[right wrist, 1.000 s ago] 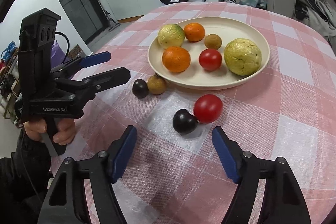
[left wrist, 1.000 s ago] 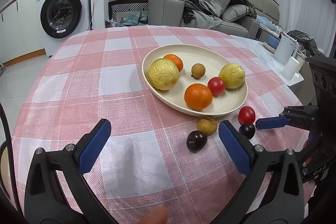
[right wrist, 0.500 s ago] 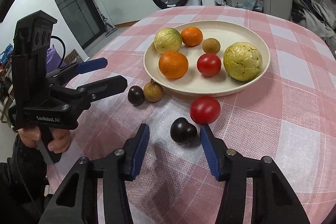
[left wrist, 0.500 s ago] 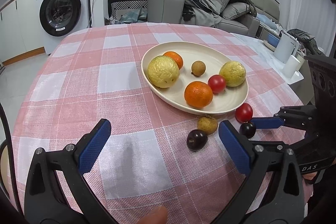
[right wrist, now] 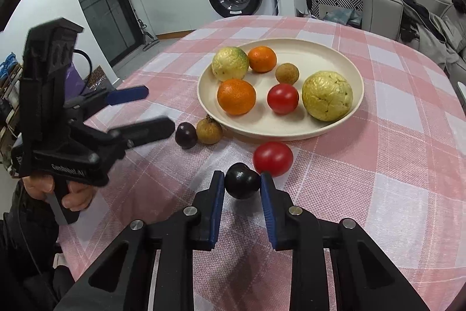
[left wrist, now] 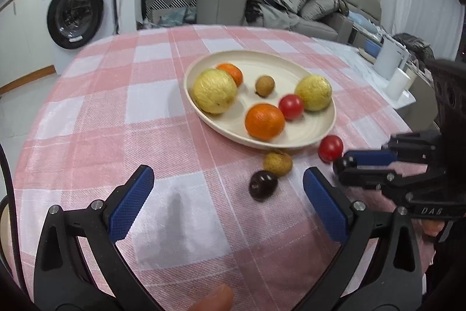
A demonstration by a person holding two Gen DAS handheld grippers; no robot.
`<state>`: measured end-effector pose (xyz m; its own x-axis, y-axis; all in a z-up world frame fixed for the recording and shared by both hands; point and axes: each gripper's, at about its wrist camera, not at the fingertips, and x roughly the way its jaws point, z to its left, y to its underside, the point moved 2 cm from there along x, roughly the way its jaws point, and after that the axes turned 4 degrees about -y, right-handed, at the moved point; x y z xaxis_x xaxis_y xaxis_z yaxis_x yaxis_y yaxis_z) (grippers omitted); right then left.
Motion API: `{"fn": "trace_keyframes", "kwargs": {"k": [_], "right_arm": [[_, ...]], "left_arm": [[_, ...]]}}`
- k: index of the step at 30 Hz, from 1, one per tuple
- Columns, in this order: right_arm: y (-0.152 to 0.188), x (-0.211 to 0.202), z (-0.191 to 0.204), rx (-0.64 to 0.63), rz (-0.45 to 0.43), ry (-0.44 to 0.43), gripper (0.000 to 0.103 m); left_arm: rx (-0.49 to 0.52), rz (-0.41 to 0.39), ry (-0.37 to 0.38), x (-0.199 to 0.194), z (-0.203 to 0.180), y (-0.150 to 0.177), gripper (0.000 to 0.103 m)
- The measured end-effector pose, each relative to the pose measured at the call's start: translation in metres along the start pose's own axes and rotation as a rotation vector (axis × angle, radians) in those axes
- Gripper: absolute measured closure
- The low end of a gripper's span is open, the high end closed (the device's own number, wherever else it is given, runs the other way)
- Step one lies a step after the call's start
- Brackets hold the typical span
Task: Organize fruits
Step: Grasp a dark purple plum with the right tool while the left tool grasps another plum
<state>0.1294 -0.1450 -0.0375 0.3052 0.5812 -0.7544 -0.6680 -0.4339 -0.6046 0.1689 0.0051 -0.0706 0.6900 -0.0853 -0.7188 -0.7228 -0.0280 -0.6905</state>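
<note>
At the lower centre of the right wrist view, the right gripper has its blue pads pressed against both sides of a small, dark purple round fruit on the pink-and-white checked tablecloth. A loose red tomato sits just beyond it, below the cream oval plate at centre frame. The left gripper hangs spread wide, grasping nothing.

tablecloth: woven cloth, matt
plate: smooth, satin cream
dark plum: glossy skin
guava: rough, wrinkled
finger pads: textured blue
</note>
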Motion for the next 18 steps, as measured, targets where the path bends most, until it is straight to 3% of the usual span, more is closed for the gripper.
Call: {"fn": "trace_keyframes", "kwargs": {"k": [5, 10, 18], "right_arm": [[-0.005, -0.017, -0.004, 0.013, -0.056, 0.007, 0.077], [-0.007, -0.023, -0.01, 0.028, -0.072, 0.01, 0.077], [-0.007, -0.023, -0.008, 0.028, -0.076, 0.008, 0.077]], "left_arm": [[0.036, 0.045, -0.019, 0.009, -0.01, 0.004, 0.002], [0.041, 0.091, 0.012, 0.018, -0.012, 0.007, 0.028], [0.103, 0.097, 0.073, 0.022, -0.026, 0.006, 0.05]]}}
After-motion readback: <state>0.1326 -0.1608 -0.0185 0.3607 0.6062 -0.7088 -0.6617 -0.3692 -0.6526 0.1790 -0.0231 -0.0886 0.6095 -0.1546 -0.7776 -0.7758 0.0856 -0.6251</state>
